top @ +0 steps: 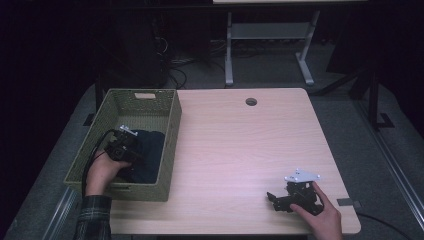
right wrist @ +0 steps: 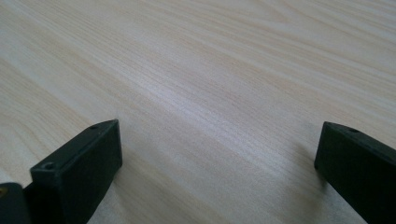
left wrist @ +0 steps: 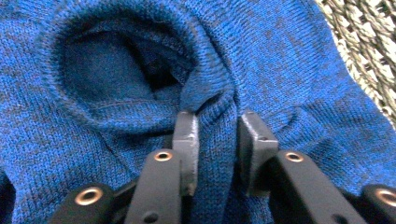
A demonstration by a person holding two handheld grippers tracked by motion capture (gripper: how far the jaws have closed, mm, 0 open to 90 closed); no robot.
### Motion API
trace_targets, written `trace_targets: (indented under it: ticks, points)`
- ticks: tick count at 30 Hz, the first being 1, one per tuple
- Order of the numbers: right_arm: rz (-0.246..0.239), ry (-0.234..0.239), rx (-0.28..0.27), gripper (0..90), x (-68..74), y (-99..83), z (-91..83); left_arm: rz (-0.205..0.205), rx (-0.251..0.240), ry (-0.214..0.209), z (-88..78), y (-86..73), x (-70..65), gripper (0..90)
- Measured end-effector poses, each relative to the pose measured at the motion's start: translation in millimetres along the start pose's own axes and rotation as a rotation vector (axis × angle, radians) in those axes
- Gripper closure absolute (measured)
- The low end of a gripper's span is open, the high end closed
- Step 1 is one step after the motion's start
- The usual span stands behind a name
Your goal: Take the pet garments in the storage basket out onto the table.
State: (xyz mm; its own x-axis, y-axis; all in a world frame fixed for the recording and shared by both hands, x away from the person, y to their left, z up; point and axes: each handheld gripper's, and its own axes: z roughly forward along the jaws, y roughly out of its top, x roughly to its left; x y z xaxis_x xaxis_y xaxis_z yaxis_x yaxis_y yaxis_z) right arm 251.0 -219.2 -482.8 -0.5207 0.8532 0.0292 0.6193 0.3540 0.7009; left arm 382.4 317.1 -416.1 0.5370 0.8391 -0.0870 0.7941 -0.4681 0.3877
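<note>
A blue knitted garment (left wrist: 116,70) lies in the green woven basket (top: 172,135) at the left of the table; from above it looks dark (top: 150,150). My left gripper (top: 132,155) reaches down into the basket. Its jaws (left wrist: 217,122) are shut on a raised fold of the knit just below the round neck or cuff opening. The basket's woven wall (left wrist: 364,42) appears at the upper right of the left gripper view. My right gripper (top: 274,199) rests low at the table's front right, and its jaws (right wrist: 219,140) stand wide open over bare wood with nothing between them.
The light wooden table (top: 240,145) has a round cable hole (top: 251,102) near its far edge. A small grey patch (top: 350,202) sits at the front right edge. Behind the table stands the white frame of another desk (top: 229,50), with cables on the floor.
</note>
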Motion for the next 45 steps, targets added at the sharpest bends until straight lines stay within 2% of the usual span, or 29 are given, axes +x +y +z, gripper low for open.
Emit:
trace_targets:
  ticks: [8, 10, 12, 13, 18, 23, 26, 33, 38, 45]
  points:
    - [0.000, 0.000, 0.001, 0.5, 0.0, 0.1, 0.0, 0.020, -0.075, 0.002, -11.8, 1.4, 0.3, 74.5]
    - [0.001, 0.000, 0.000, 0.4, 0.0, 0.1, -0.1, 0.024, -0.120, 0.000, -17.0, 1.6, -0.1, 74.5]
    - [0.000, 0.000, 0.000, 0.5, -0.1, 0.0, 0.0, 0.018, -0.180, -0.028, -25.3, 0.6, 2.0, 74.8]
    - [0.001, 0.000, 0.000, 0.4, 0.0, 0.1, 0.0, 0.018, -0.180, -0.028, -25.3, 0.6, 2.0, 75.0]
    - [0.000, 0.000, 0.000, 0.5, -0.1, 0.0, 0.0, 0.000, -0.256, -0.068, -36.3, -1.6, 4.6, 75.3]
    - [0.000, 0.000, 0.000, 0.5, -0.1, 0.0, 0.0, -0.011, -0.354, -0.092, -48.0, -4.5, 6.4, 75.4]
    - [0.001, 0.000, 0.000, 0.5, 0.0, 0.0, 0.0, -0.036, -0.415, -0.106, -55.3, -6.4, 7.2, 75.4]
    - [0.000, 0.001, 0.000, 0.5, -0.1, 0.0, 0.0, -0.035, -0.485, -0.122, -72.6, -4.2, 8.0, 75.4]
    - [0.001, 0.000, 0.000, 0.4, -0.1, 0.1, -0.1, -0.020, -0.540, -0.145, -90.2, 0.9, 7.8, 75.4]
    - [0.000, 0.000, 0.000, 0.4, -0.1, 0.1, -0.1, 0.010, -0.579, -0.163, -106.7, 8.6, 0.7, 75.4]
